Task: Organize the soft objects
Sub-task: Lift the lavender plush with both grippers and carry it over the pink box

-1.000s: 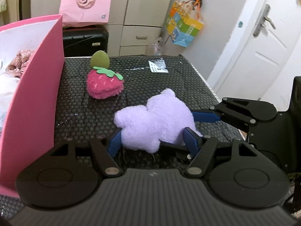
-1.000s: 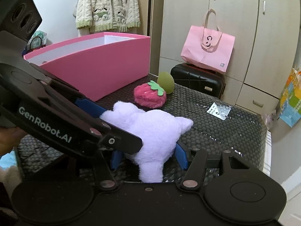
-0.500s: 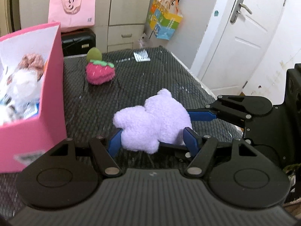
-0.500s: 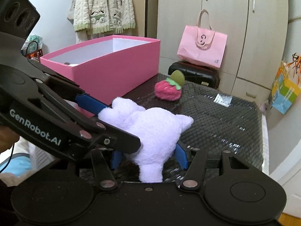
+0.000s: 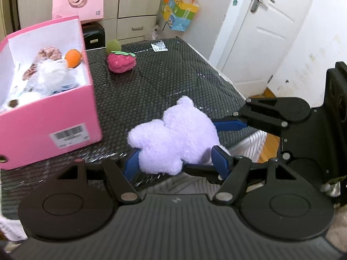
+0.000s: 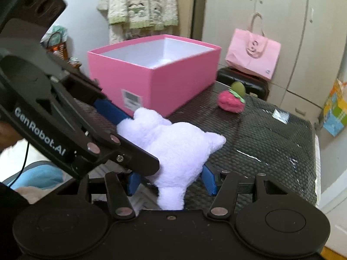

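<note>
- Left wrist view, foreground: left gripper (image 5: 175, 160) partly closed, blue fingers (image 5: 131, 163) pressed into both sides of lilac plush toy (image 5: 173, 138), toy held clear above black textured table (image 5: 173, 82).
- Right of the toy: right gripper (image 5: 219, 138) reaching in from the side, one blue finger (image 5: 229, 124) touching the plush.
- Left edge: pink box (image 5: 47, 117) on the table, open-topped, holding white, brown and orange soft items (image 5: 52, 71).
- Far end of table: strawberry plush (image 5: 121, 61) with green egg-shaped toy (image 5: 113, 46) just behind, touching.
- Background: pink tote bag (image 5: 79, 0), white door (image 5: 266, 28).
- Right wrist view, foreground: right gripper (image 6: 171, 181) partly closed on the lower part of lilac plush toy (image 6: 177, 149), blue pads against either side.
- Upper left: left gripper (image 6: 121, 127) crossing over, blue finger (image 6: 110, 110) against the toy's upper lobe.
- Behind: pink box (image 6: 171, 86), near the toy but apart; contents hidden by its walls.
- Farther right: strawberry plush (image 6: 229, 103) and green egg-shaped toy (image 6: 238, 87) on the table (image 6: 260, 143).
</note>
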Available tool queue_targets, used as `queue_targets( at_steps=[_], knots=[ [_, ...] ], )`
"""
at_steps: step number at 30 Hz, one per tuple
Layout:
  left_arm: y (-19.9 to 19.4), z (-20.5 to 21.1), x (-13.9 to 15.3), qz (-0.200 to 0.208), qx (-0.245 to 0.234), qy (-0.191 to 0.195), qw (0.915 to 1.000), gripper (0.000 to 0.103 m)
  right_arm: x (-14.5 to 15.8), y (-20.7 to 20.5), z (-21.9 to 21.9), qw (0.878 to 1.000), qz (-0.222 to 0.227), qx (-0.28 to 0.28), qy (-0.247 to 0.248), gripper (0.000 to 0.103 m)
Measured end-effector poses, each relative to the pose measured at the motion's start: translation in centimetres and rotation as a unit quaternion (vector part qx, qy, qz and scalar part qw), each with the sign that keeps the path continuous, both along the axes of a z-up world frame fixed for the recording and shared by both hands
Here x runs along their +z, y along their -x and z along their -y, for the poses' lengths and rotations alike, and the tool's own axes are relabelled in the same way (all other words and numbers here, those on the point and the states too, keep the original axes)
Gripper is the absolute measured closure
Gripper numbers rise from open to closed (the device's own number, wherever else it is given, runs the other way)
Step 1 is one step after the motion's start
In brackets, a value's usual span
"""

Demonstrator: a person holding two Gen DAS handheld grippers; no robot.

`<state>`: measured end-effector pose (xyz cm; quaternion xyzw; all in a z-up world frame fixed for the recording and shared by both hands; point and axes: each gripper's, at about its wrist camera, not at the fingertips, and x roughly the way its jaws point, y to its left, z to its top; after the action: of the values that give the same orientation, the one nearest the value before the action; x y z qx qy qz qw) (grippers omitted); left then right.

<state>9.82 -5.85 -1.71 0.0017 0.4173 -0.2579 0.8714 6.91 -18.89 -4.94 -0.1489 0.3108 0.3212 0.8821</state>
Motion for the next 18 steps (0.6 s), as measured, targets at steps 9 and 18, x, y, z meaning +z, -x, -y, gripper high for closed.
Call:
queue_targets(
  at_steps=[9, 18],
  knots=[
    [3.5, -4.7, 4.0, 0.021, 0.016, -0.015, 0.9995, 0.032, 3.2, 2.8, -3.8, 0.998, 0.022, 0.048, -0.029, 0.040],
    [3.8, -7.5, 6.6, 0.057, 0.047, -0.027, 0.9969, 0.032, 5.3, 2.1, -6.8, 0.995, 0.040, 0.074, -0.047, 0.040]
  ],
)
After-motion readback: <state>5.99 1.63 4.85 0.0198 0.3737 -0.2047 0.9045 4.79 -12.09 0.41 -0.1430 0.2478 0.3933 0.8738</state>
